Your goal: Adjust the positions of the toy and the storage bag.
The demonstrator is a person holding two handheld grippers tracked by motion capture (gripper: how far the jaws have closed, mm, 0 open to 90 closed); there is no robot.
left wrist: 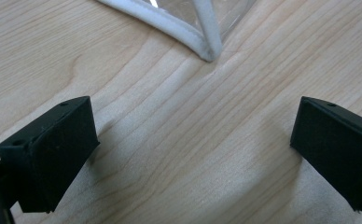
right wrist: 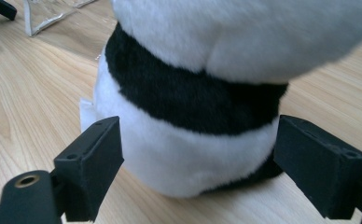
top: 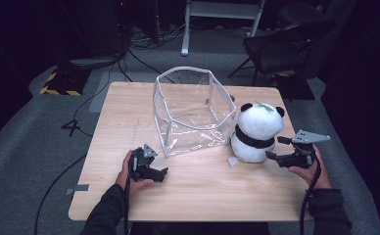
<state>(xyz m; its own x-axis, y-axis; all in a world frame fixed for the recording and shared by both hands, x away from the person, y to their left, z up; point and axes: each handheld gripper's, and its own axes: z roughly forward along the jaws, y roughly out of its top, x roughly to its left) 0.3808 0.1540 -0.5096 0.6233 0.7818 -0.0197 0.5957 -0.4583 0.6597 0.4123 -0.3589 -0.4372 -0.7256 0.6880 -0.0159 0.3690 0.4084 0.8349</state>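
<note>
A black-and-white panda plush sits upright on the right half of the wooden table. My right gripper is open just to its right, at its lower body. In the right gripper view the jaws flank the panda on both sides, close to its white belly, without pressing it. A clear plastic bag with white trim stands open at the table's centre. My left gripper rests open in front of the bag's near-left corner, with bare wood between its jaws.
A white tag sticks out at the panda's base. Behind the table stand a black chair and a white frame. Cables and a yellow-and-black striped block lie on the grey floor at the left.
</note>
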